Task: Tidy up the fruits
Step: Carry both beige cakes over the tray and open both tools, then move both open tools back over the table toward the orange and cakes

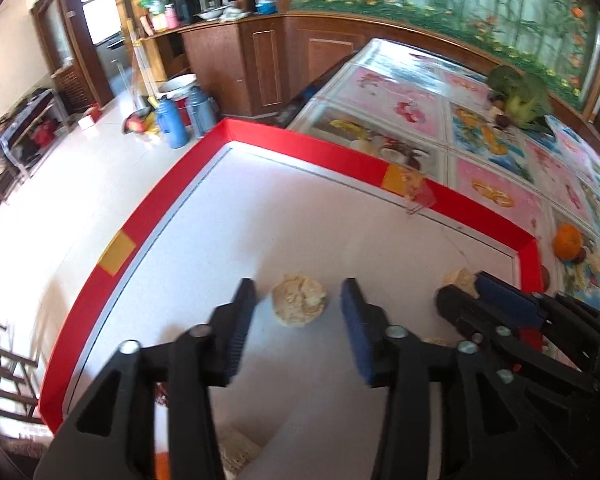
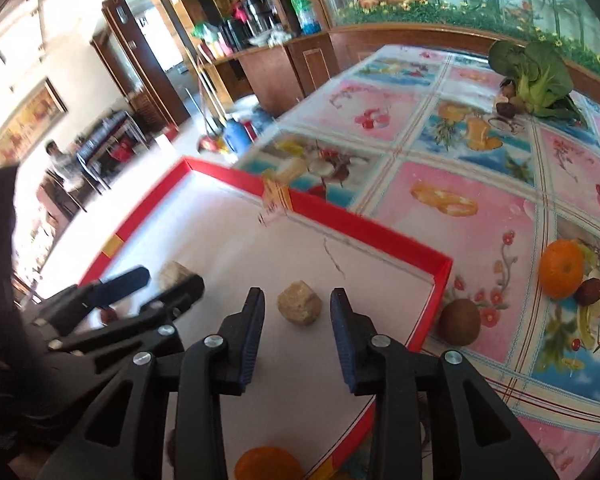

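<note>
A white tray with a red rim (image 1: 295, 142) (image 2: 360, 220) lies on the table. Two beige lumpy pieces lie in it. My left gripper (image 1: 297, 294) is open, its jaws on either side of one piece (image 1: 299, 299), just short of it. My right gripper (image 2: 297, 304) is open with the other piece (image 2: 300, 303) between its fingertips; that piece also shows in the left wrist view (image 1: 461, 280). An orange (image 2: 265, 464) lies in the tray under my right gripper. Another orange (image 2: 560, 268), a kiwi (image 2: 459, 321) and a small dark fruit (image 2: 588, 291) lie on the tablecloth outside the tray.
A leafy green vegetable (image 2: 538, 76) with small dark fruits beside it lies at the far end of the flowered tablecloth (image 2: 480, 184). Wooden cabinets (image 1: 267, 64) stand behind the table. Blue flasks (image 1: 171, 122) stand on the floor to the left.
</note>
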A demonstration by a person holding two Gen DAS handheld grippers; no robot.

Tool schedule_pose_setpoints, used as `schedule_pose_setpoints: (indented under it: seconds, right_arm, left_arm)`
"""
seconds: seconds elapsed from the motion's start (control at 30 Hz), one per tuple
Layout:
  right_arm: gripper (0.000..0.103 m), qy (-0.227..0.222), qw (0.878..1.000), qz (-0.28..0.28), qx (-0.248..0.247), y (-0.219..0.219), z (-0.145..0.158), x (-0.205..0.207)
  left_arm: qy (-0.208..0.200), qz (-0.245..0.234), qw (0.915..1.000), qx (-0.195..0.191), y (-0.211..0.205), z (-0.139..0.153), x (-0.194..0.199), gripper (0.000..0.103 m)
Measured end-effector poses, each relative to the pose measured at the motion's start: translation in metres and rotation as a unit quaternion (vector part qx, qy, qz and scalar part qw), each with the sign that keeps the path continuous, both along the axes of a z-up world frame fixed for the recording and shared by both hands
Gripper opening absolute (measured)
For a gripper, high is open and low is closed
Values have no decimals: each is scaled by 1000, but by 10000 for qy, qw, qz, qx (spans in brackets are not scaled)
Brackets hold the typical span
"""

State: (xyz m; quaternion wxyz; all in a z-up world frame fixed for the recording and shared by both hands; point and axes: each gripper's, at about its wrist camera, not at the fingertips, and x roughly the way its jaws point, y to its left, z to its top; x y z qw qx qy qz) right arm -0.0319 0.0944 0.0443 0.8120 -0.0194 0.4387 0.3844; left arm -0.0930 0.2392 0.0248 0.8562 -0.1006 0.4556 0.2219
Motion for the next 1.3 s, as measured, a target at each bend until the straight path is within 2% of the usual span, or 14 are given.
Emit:
schedule_pose_setpoints:
  seconds: [0.03,0.1,0.3,0.47,0.83,1.1,1.3]
  right_arm:
    - [42,-35,10000,-9,91,-4,5,0]
    - [44,-146,9995,-20,269,-11,14,-2]
    - [45,-367,9981,-146,471,-28,31,-4]
    - [45,-527,9965,-322,557,-45,41,1]
    - [46,-866,9895,-1021,553,-113,57,27]
    - [46,-595,9828,-1744,113,-177,42,58]
    - [46,-292,9813,-1888,-235,-210,24,73]
  left_arm:
    - [-4,52,10000,5,0,0,-2,57]
    - [-35,64,10000,44,-2,3,-4,58]
    - [-125,119,9995,277,-10,20,-11,65]
    - [-216,227,9991,296,-16,32,-17,74]
    - [-268,-207,9983,472,-72,51,-27,75]
    - [-235,-681,9960,535,-114,54,-28,75]
    - [-265,-1113,9921,521,-137,62,-8,75]
